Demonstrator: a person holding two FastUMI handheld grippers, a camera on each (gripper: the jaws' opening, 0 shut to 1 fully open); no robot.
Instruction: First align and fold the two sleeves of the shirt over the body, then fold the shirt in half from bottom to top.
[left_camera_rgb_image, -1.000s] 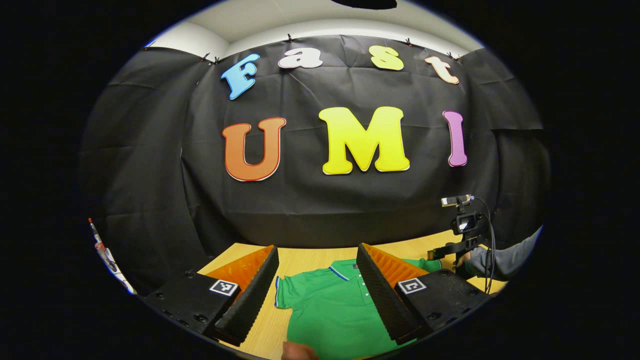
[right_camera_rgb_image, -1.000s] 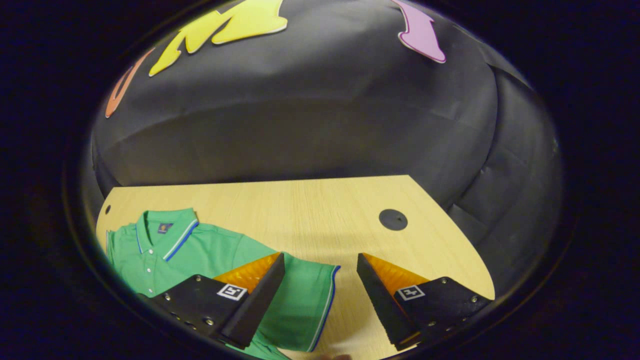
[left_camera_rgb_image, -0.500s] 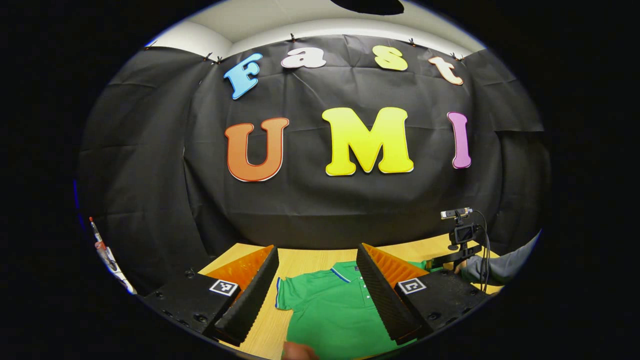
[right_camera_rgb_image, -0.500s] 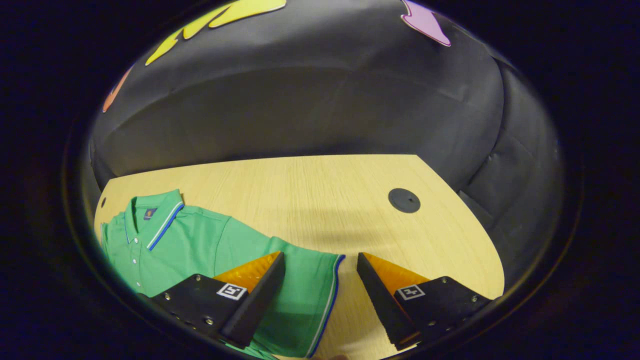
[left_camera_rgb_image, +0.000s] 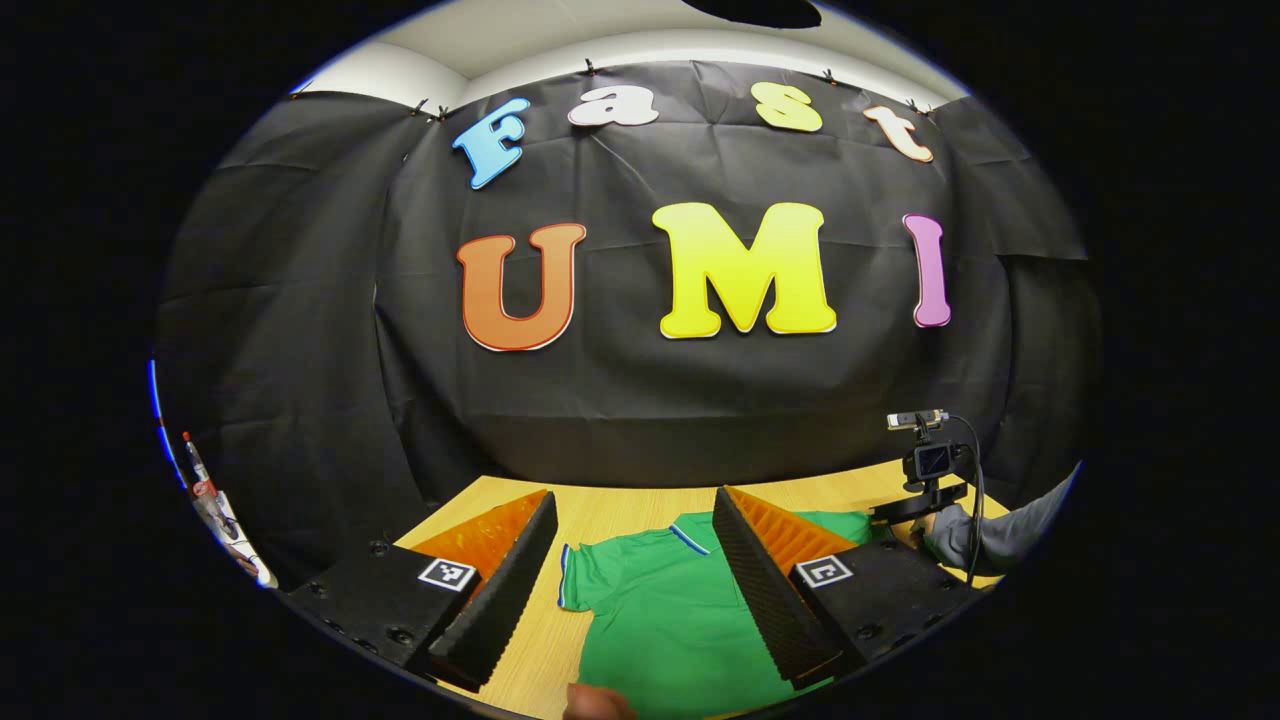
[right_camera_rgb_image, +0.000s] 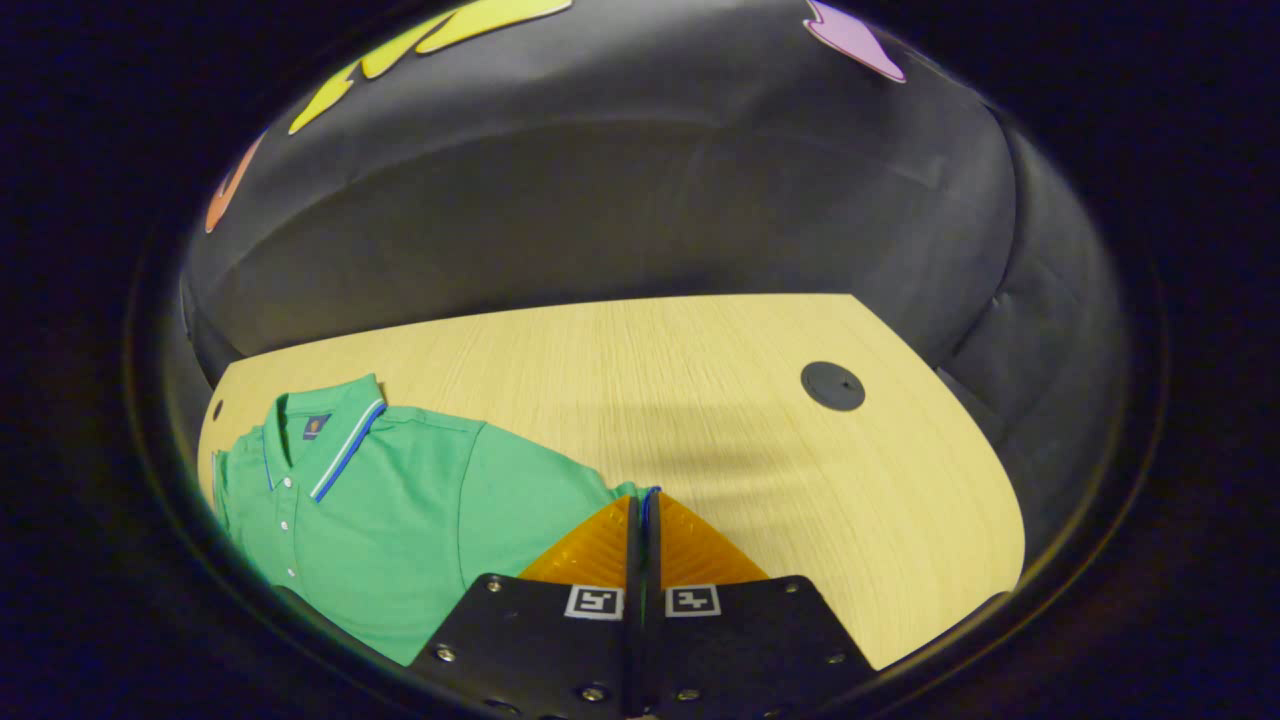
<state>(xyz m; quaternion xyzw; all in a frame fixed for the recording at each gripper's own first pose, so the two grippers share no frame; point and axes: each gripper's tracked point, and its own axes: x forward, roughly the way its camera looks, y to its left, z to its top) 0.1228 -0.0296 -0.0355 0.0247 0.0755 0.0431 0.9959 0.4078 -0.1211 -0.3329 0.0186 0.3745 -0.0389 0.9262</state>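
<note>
A: Shirt position?

B: Green shirt (right_camera_rgb_image: 400, 520) lies flat on the wooden surface (right_camera_rgb_image: 700, 400), collar (right_camera_rgb_image: 330, 440) toward the booth wall, button placket showing. Left gripper view: shirt (left_camera_rgb_image: 660, 620) under and ahead of the left claw (left_camera_rgb_image: 630, 580).

A: Left claw?

B: Held above the shirt, its 2 fingers wide apart, nothing between them. Sleeve with a blue-striped hem (left_camera_rgb_image: 575, 580) lies just inside its left finger.

A: Right claw?

B: Right claw (right_camera_rgb_image: 640, 520) closed, 2 fingers pressed together on the blue-trimmed edge of the right sleeve (right_camera_rgb_image: 645, 495). A thin line of hem shows between them.

A: Anything else?

B: Round black cap (right_camera_rgb_image: 832, 385) set in the surface, well apart from the shirt. In the left gripper view, a small camera on a stand (left_camera_rgb_image: 930, 460) with a grey sleeve (left_camera_rgb_image: 990, 530) beside it.
</note>
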